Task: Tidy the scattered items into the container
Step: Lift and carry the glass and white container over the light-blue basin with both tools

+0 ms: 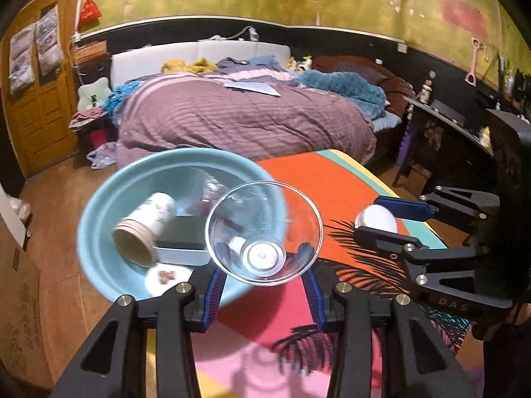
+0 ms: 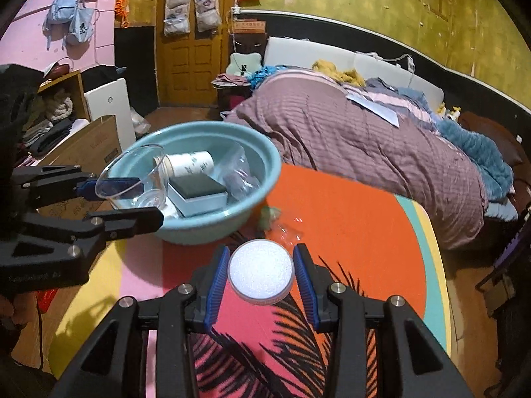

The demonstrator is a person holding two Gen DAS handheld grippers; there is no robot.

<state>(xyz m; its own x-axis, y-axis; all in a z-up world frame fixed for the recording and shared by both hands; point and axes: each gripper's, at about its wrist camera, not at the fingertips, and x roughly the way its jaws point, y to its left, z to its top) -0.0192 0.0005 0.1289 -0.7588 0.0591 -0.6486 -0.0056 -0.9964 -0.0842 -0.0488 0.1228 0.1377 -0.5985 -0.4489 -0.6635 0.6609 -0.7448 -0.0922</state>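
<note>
My left gripper (image 1: 262, 260) is shut on a clear glass cup (image 1: 265, 212), tilted and held in the air at the near rim of the light blue basin (image 1: 96, 212). In the basin lie a white paper cup (image 1: 149, 225), a dark box in a pale tray (image 1: 184, 238) and a clear plastic bag (image 2: 239, 172). My right gripper (image 2: 261, 252) is shut on a white round lidded jar (image 2: 261, 273) above the bright patterned table mat (image 2: 348, 232). In the right wrist view the left gripper (image 2: 132, 199) holds the glass cup (image 2: 132, 179) against the basin (image 2: 199, 229).
A crumpled clear wrapper (image 2: 282, 225) lies on the mat by the basin. A bed (image 2: 348, 139) stands beyond the table. A cardboard box (image 2: 89, 146) sits left of the basin, and a dark side table (image 1: 444, 122) stands to the right.
</note>
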